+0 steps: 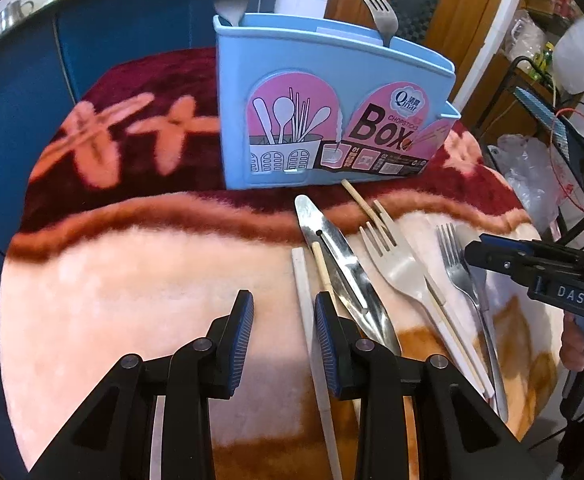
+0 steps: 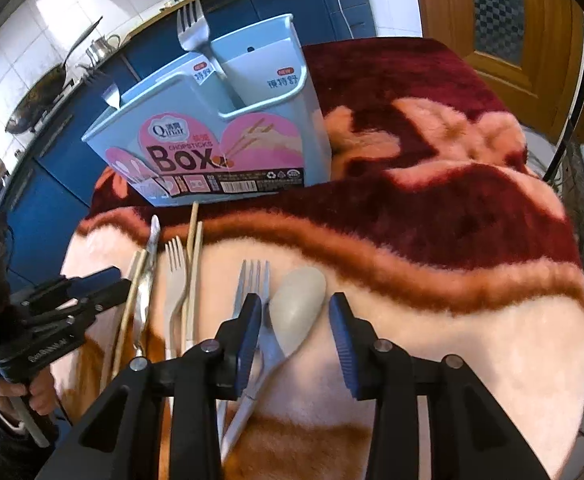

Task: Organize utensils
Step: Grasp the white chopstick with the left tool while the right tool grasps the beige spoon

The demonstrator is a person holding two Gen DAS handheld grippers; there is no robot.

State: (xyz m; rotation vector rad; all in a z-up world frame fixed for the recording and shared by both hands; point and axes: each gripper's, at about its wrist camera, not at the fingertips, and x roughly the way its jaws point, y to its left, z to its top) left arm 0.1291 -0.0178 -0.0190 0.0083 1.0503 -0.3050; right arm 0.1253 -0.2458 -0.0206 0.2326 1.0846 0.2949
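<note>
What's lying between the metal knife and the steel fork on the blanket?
In the left wrist view, between the metal knife and the steel fork lie a beige plastic fork and a wooden chopstick crossing over it.

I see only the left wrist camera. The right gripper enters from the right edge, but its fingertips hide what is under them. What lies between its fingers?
Observer: A beige spoon. Its bowl lies between the open fingers of the right gripper, and the pads do not press on it.
Operator: Is the steel fork clear of that gripper?
Observer: No. In the right wrist view, the finger nearer the left gripper stands over the steel fork, close beside the spoon.
</note>
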